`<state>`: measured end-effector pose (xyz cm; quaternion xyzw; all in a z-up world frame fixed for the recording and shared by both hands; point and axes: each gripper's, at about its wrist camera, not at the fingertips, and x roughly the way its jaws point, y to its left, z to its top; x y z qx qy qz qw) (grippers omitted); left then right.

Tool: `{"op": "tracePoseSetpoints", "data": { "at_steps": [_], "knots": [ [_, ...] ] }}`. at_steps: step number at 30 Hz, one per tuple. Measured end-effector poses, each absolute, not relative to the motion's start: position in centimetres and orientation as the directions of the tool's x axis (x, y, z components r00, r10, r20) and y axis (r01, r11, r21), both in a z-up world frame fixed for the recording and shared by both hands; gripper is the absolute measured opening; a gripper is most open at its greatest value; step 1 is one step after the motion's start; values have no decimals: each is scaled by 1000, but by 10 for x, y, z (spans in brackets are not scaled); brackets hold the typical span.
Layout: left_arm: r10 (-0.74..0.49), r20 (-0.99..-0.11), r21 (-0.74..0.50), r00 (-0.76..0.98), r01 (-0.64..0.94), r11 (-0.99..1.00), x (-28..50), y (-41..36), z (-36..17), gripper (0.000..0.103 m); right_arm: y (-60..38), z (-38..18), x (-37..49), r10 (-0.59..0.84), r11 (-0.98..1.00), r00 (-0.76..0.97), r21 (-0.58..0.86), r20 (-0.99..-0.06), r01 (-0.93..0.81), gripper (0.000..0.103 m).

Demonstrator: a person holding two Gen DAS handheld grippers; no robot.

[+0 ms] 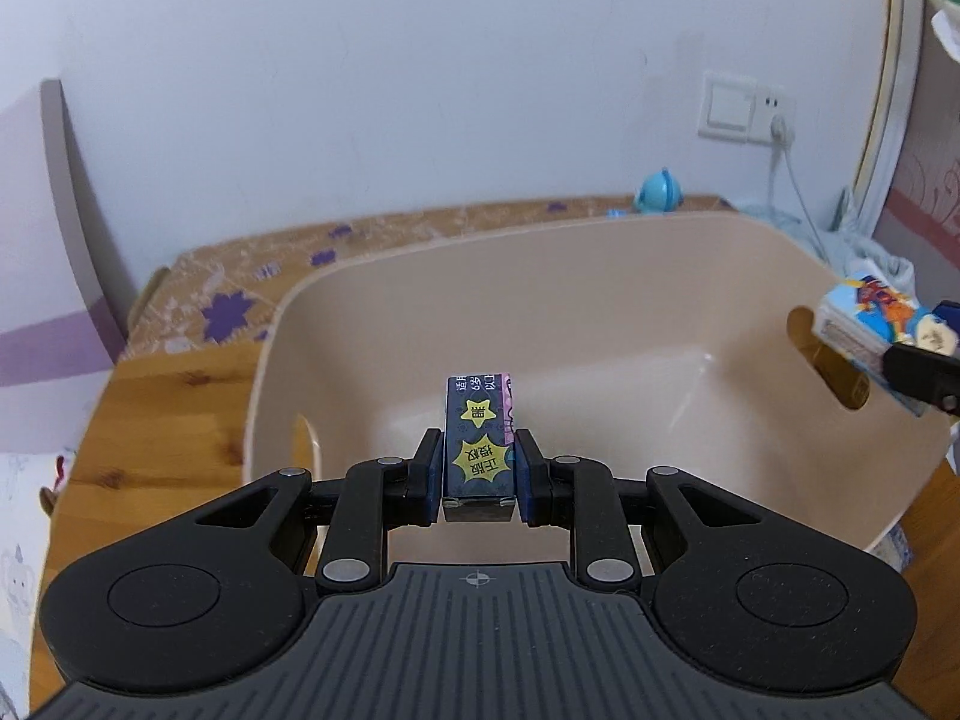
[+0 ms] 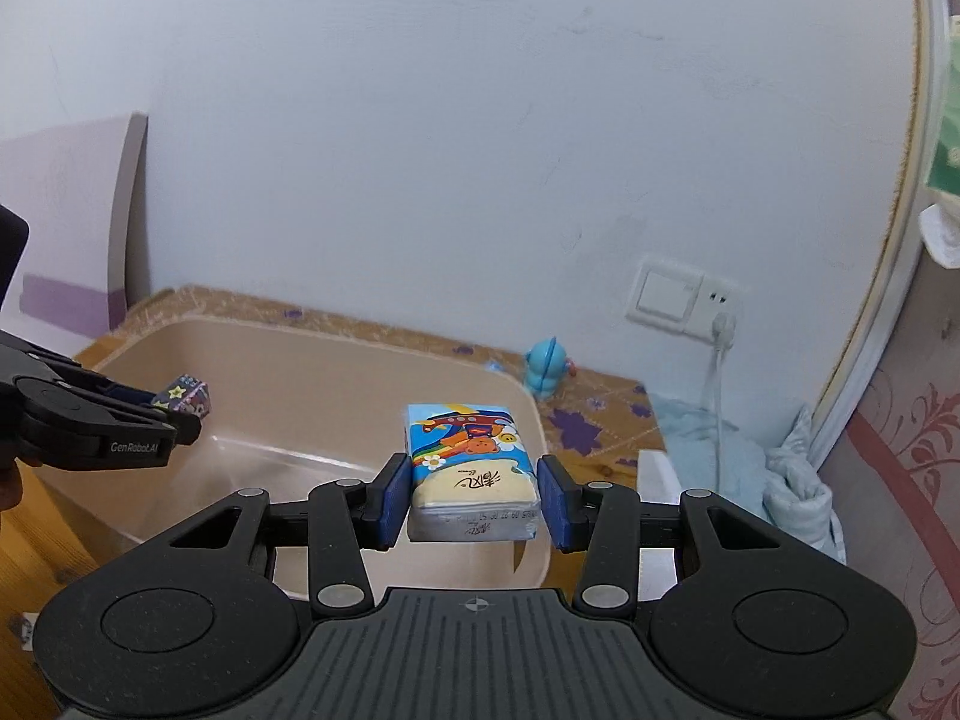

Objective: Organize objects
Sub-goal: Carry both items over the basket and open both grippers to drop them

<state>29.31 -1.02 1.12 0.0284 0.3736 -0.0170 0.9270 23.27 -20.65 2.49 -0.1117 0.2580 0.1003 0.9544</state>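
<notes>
The left tongs (image 1: 478, 468) are clenched on a small dark box (image 1: 478, 450) printed with yellow stars, and both blue pads press its long sides. The box stands on end between them, held in the air above the open mouth of the beige bin (image 1: 420, 312), whose bottom is bare where it shows. From the right wrist view the same box (image 2: 183, 399) pokes out past the left tongs (image 2: 174, 414) over the bin's (image 2: 312, 372) left half. The right tongs (image 2: 474, 498) grasp a tissue pack (image 2: 471, 468) with a cartoon bear on its wrapper, pads tight on both sides, the pack lying flat and hanging over the near right corner of the bin. In the left wrist view that pack (image 1: 873, 324) sits at the right edge, beside the bin's handle slot, with the right tongs (image 1: 918, 360) only partly in frame. The bin rests on a wooden desk (image 1: 156, 420), partly on a patterned cloth (image 1: 252, 276) with purple flowers. Behind the bin, on the cloth near the wall, stands a blue toy (image 2: 546, 369). A wall socket (image 2: 720, 300) with a white plug and cord is to its right, above a heap of pale blue fabric (image 2: 738, 450).
</notes>
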Motion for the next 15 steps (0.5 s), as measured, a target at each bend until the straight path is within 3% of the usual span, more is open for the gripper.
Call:
{"op": "tracePoseSetpoints", "data": {
  "at_steps": [6,13,15],
  "knots": [
    [-31,-765,6,643,55,998,310,-7,-6,24,-199,3,252,128,947,797,-166,-590,-275,43],
    [-11,-761,30,649,53,998,307,-10,-8,24,-193,-5,254,132,943,769,-160,-625,-292,44],
    [-23,-752,18,658,55,998,304,-9,-6,38,-194,-6,255,134,943,763,-155,-632,-294,44]
  ]
}}
